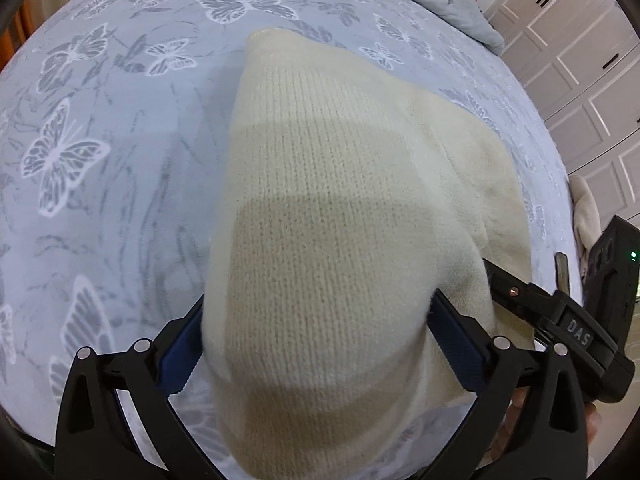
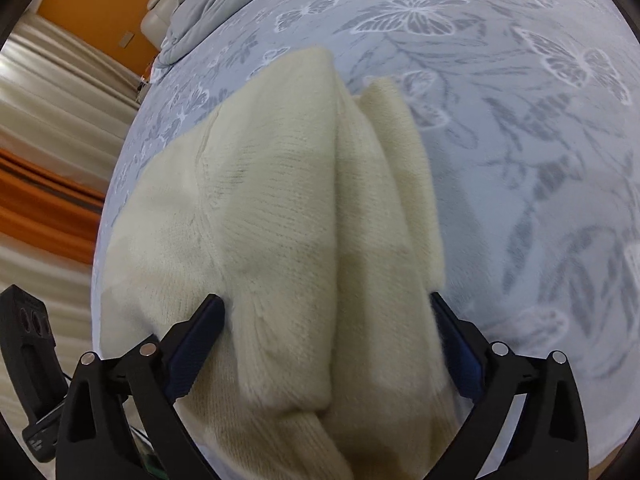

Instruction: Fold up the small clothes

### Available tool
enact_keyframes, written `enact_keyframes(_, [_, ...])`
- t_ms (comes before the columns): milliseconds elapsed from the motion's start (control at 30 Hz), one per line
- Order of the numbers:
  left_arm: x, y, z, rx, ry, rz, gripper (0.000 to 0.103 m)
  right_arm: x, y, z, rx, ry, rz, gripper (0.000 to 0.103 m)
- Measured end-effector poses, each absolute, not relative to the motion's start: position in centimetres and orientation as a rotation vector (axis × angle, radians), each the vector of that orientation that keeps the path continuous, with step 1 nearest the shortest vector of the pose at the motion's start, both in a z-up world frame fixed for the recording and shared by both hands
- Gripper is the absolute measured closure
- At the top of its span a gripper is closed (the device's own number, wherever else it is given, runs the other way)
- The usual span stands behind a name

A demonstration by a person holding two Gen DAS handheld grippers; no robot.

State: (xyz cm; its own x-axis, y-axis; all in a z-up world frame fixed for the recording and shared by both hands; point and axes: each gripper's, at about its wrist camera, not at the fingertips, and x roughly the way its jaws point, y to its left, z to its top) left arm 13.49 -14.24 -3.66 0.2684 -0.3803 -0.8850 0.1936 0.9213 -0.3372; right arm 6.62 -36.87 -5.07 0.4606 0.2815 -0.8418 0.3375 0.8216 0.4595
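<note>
Lengthwise, cream sweater [image 1: 340, 208] runs away across bedspread [image 1: 100, 128]; left claw [image 1: 316, 324], right claw [image 2: 326, 328] spread wide, straddling it.

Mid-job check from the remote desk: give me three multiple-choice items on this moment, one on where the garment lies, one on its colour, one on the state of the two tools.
1. Where does the knit garment lie?
A. On a wooden floor
B. On the butterfly-print bed cover
C. Inside a drawer

2. What colour is the garment?
A. Cream
B. Navy
C. Red

3. How do the left tool and right tool stand?
A. Both clamped shut on nothing
B. Left shut, right wide
C. Both spread wide, knit lying between the fingers

Answers:
1 B: grey-blue butterfly fabric surrounds the garment in both wrist views.
2 A: the knit is pale cream throughout.
3 C: in each view the blue-padded fingers stand far apart at either side of the knit.
</note>
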Motion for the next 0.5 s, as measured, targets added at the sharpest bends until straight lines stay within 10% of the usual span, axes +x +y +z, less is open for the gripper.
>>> enact_keyframes(200, [14.0,-13.9,-3.7,-0.205,1.293,-0.441,0.006,6.2,-37.7,-4.6,0.684,1.057,0.005,0.056])
enact_keyframes(500, [11.6,-11.9,0.8,-0.302,1.329,-0.544,0.044,2.3,-37.0,-0.4,0.782,0.984,0.016,0.067])
